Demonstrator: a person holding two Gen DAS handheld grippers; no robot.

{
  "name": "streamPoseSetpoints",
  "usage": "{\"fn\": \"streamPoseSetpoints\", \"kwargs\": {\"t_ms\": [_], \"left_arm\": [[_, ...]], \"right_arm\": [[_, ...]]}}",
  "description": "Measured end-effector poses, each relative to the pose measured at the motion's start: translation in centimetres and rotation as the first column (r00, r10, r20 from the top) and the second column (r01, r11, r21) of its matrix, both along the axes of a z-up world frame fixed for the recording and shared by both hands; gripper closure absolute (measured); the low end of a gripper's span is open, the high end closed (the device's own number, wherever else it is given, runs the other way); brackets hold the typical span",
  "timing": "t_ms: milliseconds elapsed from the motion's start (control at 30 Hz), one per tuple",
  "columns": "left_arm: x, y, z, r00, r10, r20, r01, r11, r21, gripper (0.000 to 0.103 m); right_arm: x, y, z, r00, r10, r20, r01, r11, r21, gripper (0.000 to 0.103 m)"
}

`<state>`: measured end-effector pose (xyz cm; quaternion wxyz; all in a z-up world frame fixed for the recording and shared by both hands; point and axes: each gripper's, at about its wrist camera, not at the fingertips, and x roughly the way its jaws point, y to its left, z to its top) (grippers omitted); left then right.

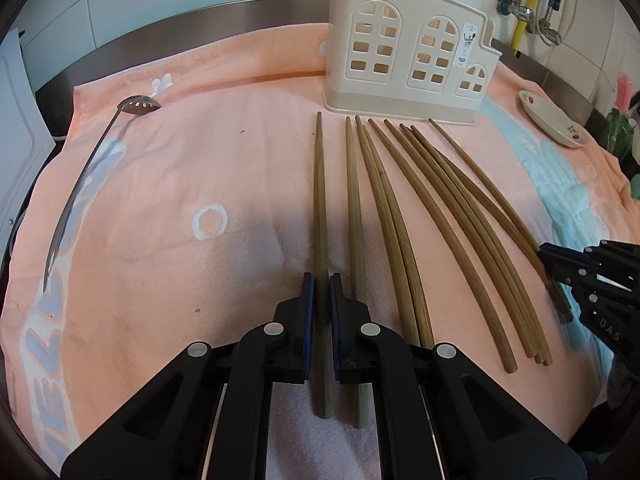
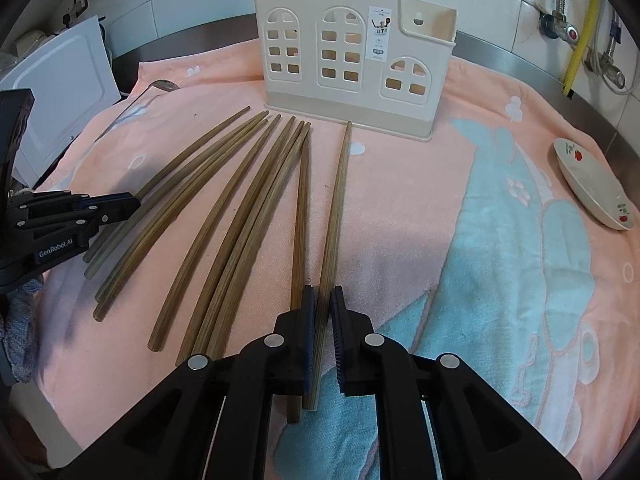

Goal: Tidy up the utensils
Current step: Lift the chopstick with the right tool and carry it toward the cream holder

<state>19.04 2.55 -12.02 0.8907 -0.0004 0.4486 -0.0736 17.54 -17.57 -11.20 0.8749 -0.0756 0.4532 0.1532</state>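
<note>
Several wooden chopsticks (image 1: 404,216) lie fanned on the pink towel (image 1: 180,184) in front of a cream utensil holder (image 1: 404,52) with window cut-outs; the holder also shows in the right wrist view (image 2: 352,64). My left gripper (image 1: 322,280) is shut on the leftmost chopstick (image 1: 320,200). My right gripper (image 2: 322,292) is shut on the rightmost chopstick (image 2: 338,200). Both held chopsticks lie low on the towel. A slotted metal spoon (image 1: 84,176) lies at the towel's left edge.
A small flowered dish (image 2: 592,184) sits at the right of the towel. A steel counter rim and tiled wall with pipes (image 2: 576,36) run behind. A white appliance (image 2: 60,92) stands at the far left.
</note>
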Motion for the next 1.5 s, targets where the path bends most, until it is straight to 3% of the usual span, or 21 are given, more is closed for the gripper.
{"fn": "streamPoseSetpoints", "kwargs": {"t_ms": [267,467,733,1000,1200,1500], "left_arm": [[-1.0,0.4,1.4,1.000,-0.006,0.030,0.007,1.000,-0.028,0.097],[-1.8,0.5,4.0,0.996,-0.012,0.087,0.016,0.999,-0.039,0.097],[-2.2,0.3,5.1,0.997,-0.035,0.071,0.035,0.999,-0.007,0.097],[-2.1,0.7,4.4,0.999,-0.035,0.023,0.036,0.999,-0.037,0.097],[-1.5,0.5,3.3,0.999,-0.038,-0.027,0.039,0.999,0.015,0.097],[-2.0,0.7,4.5,0.999,-0.032,0.027,0.031,0.999,0.041,0.097]], "right_arm": [[-0.8,-0.5,1.7,0.999,-0.012,0.052,0.011,1.000,0.021,0.096],[-1.6,-1.0,5.5,0.990,-0.005,0.143,-0.001,0.999,0.038,0.096],[-1.8,-1.3,9.5,0.973,-0.005,0.233,-0.009,0.998,0.061,0.096],[-1.7,-1.5,9.5,0.974,-0.014,0.228,-0.005,0.996,0.084,0.096],[-1.5,-1.3,10.2,0.970,-0.018,0.241,-0.006,0.995,0.098,0.096],[-1.4,-1.1,10.2,0.970,-0.010,0.243,-0.014,0.995,0.097,0.097]]}}
